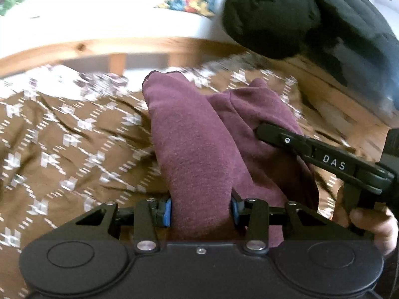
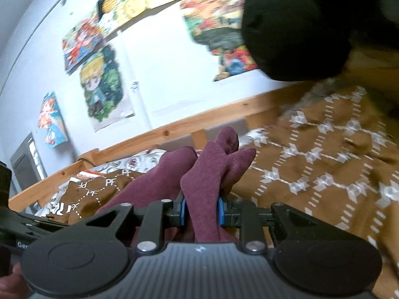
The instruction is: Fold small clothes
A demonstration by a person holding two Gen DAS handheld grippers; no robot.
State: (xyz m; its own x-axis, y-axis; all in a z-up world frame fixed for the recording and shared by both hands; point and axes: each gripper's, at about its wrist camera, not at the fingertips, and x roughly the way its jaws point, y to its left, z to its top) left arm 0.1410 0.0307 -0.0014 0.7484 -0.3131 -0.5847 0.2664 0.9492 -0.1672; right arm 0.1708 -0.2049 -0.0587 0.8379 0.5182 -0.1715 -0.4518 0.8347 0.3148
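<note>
A maroon knit garment (image 1: 189,134) hangs lifted off the bed, bunched into thick folds. My left gripper (image 1: 200,210) is shut on one fold, its blue pads pressed against the cloth on both sides. In the right wrist view the same garment (image 2: 214,159) rises in several finger-like folds, and my right gripper (image 2: 201,210) is shut on a narrower bunch of it. From the left wrist view, the right gripper's black finger (image 1: 294,144) reaches into the cloth from the right, held by a hand (image 1: 374,224). The garment's lower part is hidden behind the gripper bodies.
A brown bedspread with white patterns (image 1: 62,137) lies under the garment. A wooden bed rail (image 1: 124,47) runs along the far side, below a white wall with posters (image 2: 99,84). A soft black bundle (image 1: 269,17) looms at the upper right. Brown cloth printed "PF" (image 2: 99,186) lies to the left.
</note>
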